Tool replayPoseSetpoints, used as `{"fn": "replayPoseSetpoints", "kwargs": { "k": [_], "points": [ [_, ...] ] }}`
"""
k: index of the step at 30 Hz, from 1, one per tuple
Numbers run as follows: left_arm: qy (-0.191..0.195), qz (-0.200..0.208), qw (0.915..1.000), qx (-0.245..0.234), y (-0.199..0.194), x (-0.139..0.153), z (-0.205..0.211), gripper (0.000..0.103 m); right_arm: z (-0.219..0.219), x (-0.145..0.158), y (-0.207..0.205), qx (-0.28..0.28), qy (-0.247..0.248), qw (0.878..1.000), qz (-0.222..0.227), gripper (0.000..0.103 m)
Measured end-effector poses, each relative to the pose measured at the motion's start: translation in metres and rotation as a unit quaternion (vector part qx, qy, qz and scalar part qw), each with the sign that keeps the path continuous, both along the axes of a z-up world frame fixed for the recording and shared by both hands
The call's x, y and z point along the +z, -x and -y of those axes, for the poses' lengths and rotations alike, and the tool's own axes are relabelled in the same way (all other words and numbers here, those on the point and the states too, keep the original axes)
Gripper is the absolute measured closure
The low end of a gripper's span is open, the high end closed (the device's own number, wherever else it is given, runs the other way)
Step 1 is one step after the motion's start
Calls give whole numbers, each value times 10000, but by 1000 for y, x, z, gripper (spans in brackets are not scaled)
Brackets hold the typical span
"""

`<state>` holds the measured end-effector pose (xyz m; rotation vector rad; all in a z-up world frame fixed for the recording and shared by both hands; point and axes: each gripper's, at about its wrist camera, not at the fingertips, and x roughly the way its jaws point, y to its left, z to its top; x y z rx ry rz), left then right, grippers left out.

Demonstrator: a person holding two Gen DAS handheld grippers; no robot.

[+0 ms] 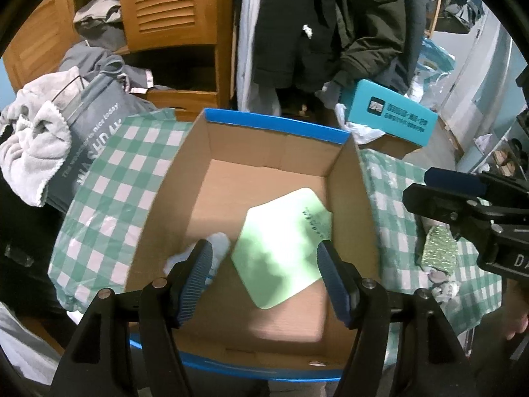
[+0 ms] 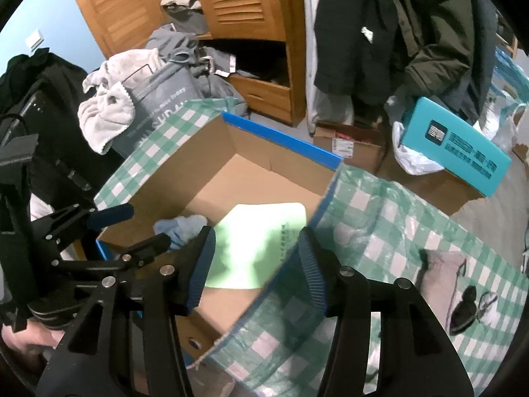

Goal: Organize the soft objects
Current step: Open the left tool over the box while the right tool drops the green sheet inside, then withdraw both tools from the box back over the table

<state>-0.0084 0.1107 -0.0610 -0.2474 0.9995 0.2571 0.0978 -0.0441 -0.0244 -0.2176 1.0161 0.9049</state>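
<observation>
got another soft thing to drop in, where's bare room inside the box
Bare floor of the cardboard box lies along its far wall, beyond the green sheet, and at the near edge. Crowded: the near-left side, where the pale blue cloth lies beside the sheet.

L tongs point(image 1: 264, 276) open over box point(image 1: 350, 178) w/ green sheet point(image 1: 281, 248).

Dim room, glare on the pale green sheet point(image 1: 284, 248), fisheye-bent edges, slight blur.
</observation>
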Motion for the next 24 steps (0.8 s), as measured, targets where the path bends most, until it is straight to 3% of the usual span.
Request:
{"fn": "replayPoseSetpoints", "kwargs": {
  "k": [24],
  "points": [
    [-125,-134,9964,-827,-31,0,82,33,105,-16,-23,-847,68,9963,-90,44]
  ]
}}
